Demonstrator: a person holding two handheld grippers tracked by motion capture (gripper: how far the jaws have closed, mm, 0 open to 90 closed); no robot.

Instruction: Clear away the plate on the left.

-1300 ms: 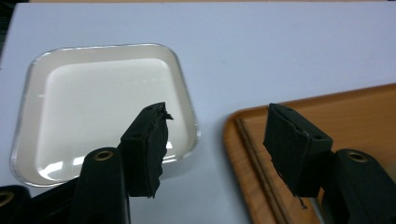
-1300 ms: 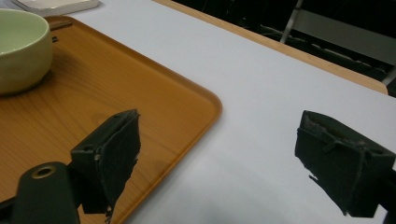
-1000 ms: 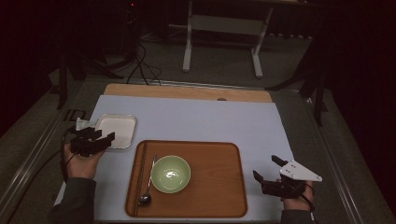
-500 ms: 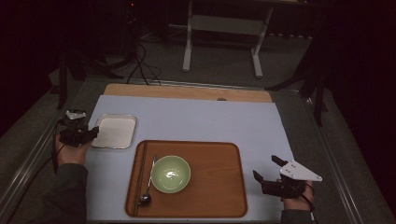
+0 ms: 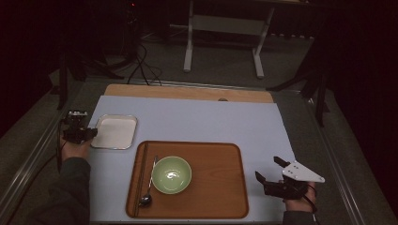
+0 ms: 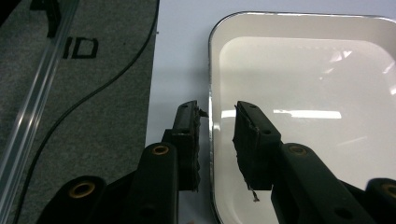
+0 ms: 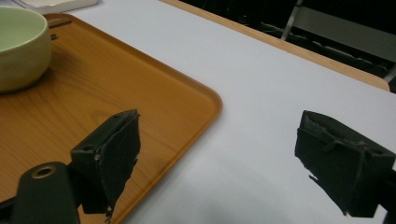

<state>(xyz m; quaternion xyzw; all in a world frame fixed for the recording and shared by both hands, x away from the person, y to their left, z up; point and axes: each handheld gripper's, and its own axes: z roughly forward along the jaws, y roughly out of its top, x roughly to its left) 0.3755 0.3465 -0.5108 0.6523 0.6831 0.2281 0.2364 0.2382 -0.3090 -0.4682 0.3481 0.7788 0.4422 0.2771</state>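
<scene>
White tray [image 5: 115, 132], on the pale mat just left of the wooden tray [image 5: 187, 180] that carries the green bowl [image 5: 171, 174]: my left gripper [image 6: 217, 123] has just been closing, its jaws straddling the white tray's near-left rim, pads not yet pressing. Next I judge I must pinch that rim before lifting; my right gripper [image 5: 268, 171] waits open right of the wooden tray. Floor lettering left of the white tray reads "D".

We see a table [image 5: 187, 119] covered by a pale blue mat, a wooden strip bare along its far edge. On the mat lie a white tray [image 5: 115, 131] at the left and a wooden tray [image 5: 216, 183] nearer us, apart.
</scene>
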